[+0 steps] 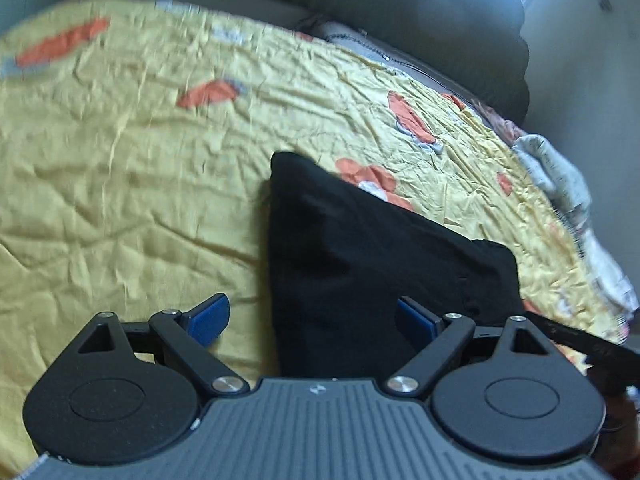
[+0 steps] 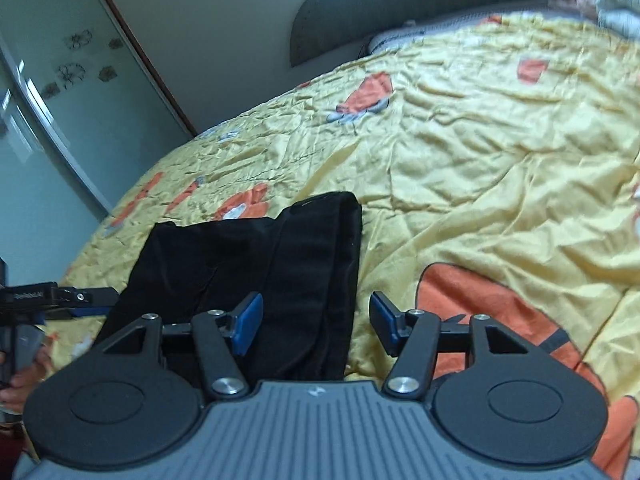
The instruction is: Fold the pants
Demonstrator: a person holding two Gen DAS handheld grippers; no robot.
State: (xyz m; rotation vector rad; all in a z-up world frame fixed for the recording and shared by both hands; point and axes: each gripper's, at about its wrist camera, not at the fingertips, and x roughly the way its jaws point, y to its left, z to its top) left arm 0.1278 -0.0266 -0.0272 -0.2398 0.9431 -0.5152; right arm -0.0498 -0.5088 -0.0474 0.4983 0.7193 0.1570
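Observation:
The black pants (image 1: 360,256) lie folded in a compact stack on the yellow bedspread (image 1: 120,168). My left gripper (image 1: 314,318) is open and empty, just above the near left edge of the pants. In the right wrist view the pants (image 2: 248,272) lie flat with a folded edge on the right. My right gripper (image 2: 316,322) is open and empty over the near right edge of the pants. The left gripper's tip (image 2: 72,296) shows at the left edge of that view.
The bedspread (image 2: 480,152) is wrinkled, with orange patterns. A dark headboard (image 1: 400,4) and grey-white bedding (image 1: 556,172) are at the far right. A glass wardrobe door (image 2: 48,100) stands left of the bed.

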